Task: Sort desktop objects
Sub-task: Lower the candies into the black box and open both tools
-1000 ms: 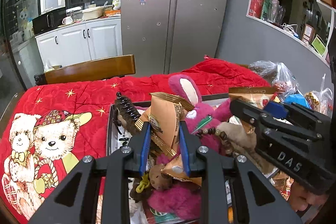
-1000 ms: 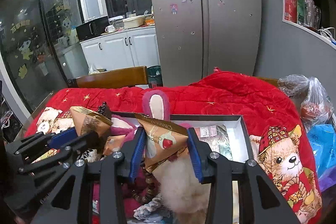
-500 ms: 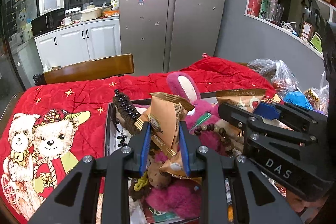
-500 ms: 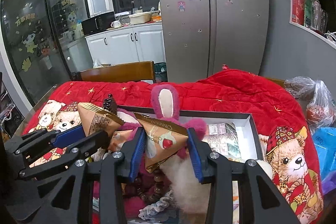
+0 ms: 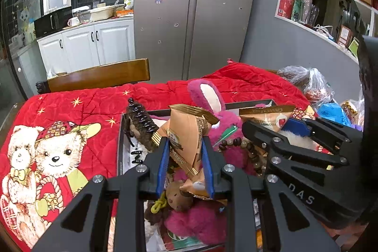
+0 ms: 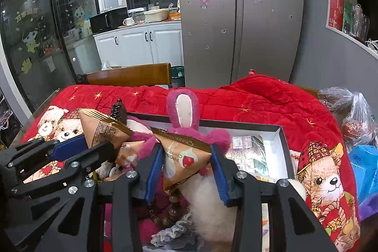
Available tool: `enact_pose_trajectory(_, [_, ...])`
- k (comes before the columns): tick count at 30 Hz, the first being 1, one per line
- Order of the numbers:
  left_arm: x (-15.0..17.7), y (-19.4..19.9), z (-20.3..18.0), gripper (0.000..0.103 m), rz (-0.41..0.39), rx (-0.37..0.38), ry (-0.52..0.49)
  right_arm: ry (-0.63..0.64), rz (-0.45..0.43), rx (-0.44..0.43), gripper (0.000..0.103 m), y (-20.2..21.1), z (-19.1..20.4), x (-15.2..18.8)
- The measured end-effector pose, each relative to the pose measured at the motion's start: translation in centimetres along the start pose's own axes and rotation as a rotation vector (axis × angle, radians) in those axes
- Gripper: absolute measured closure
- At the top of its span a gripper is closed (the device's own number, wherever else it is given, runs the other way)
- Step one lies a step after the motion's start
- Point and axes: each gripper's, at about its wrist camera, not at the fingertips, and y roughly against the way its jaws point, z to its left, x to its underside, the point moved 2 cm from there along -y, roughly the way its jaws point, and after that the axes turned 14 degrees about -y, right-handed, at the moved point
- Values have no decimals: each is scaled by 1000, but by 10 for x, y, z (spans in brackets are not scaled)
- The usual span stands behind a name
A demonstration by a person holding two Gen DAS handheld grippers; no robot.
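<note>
My left gripper [image 5: 185, 155] is shut on a tan pyramid snack packet [image 5: 186, 133] and holds it above a dark shallow box [image 5: 120, 141] full of items. My right gripper [image 6: 186, 164] is shut on a second tan snack packet [image 6: 184, 152] with a red fruit print, held above the same box [image 6: 284, 145]. Each gripper shows in the other's view: the right one [image 5: 283, 131] on the right, the left one [image 6: 78, 148] on the left. In the box lie a pink plush rabbit [image 5: 210, 100], a dark hair claw [image 5: 139, 119], brown beads [image 5: 245, 148] and white fluff [image 6: 208, 193].
The box sits on a red bear-print quilt [image 5: 54, 152] over the table. Plastic bags [image 5: 311, 84] and a blue bag [image 6: 366, 167] lie at the right. A wooden chair back [image 5: 99, 77] stands behind the table, with a steel fridge [image 5: 196, 10] beyond.
Both grippers, each still holding its packet, have risen slightly and drawn back from the box; the right gripper has edged closer to the left one.
</note>
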Motion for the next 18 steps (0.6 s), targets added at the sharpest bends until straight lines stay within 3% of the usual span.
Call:
enact_pose_trajectory(3, [1, 0, 3, 73, -4, 12, 16, 1, -4, 7, 53, 0, -1, 0])
enact_pose_trajectory(8, [2, 1, 13, 40, -6, 19, 64, -16, -13, 31, 45, 2, -6, -4])
enact_pose_trajectory(10, [2, 4, 15, 34, -14, 17, 60, -39, -18, 29, 38, 5, -11, -7])
enact_pose_trajectory(18, [-4, 15, 13, 29, -34, -23, 23, -59, -33, 2, 37, 13, -14, -12])
